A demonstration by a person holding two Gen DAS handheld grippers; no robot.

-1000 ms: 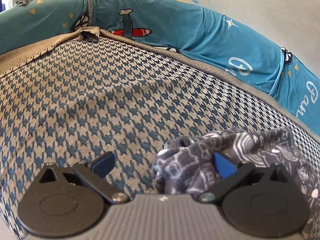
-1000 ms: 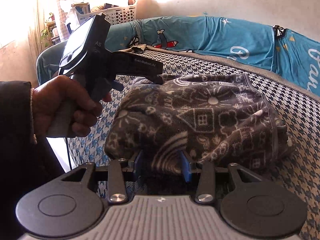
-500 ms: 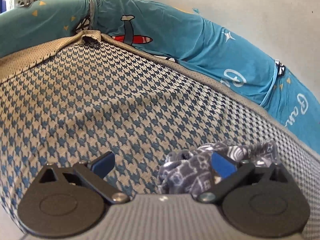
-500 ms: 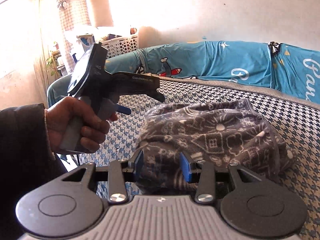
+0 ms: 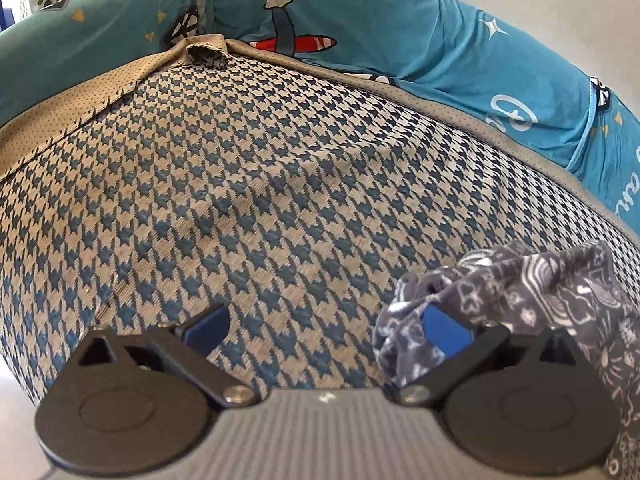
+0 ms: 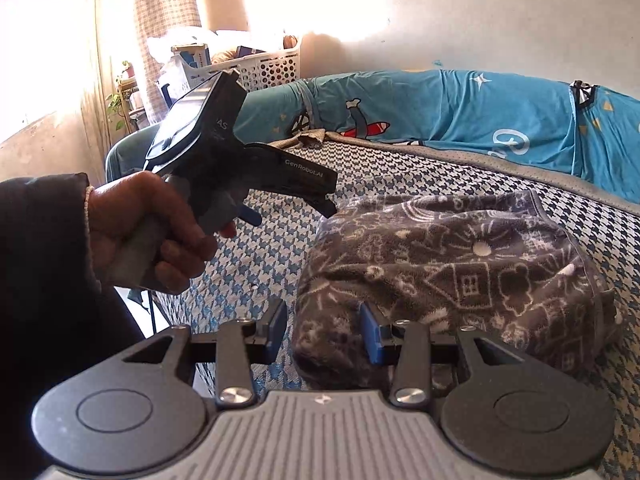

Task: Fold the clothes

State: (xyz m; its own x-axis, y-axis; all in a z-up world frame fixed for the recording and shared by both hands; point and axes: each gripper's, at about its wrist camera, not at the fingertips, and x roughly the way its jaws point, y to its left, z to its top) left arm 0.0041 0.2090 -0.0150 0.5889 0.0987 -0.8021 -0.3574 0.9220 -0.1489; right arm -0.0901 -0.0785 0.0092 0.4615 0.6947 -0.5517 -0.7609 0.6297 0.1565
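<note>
A grey fleece garment with white line drawings lies folded in a thick bundle on the houndstooth bed cover. My right gripper stands partly open at its near left corner. The cloth touches the right pad, and a strip of bed cover shows beside the left pad. A hand holds my left gripper above the bundle's far left corner. In the left wrist view the left gripper is wide open over the bed cover, with the garment's edge bunched behind its right finger.
Teal cartoon-print cushions line the far side of the bed along the wall. A white perforated basket with boxes stands at the back left, near a curtained window. The bed's left edge drops off beside the dark sleeve.
The right gripper has drawn back and tilted up, so the cloth no longer fills its gap. The left gripper has lifted a little off the garment's far left corner, still open.
</note>
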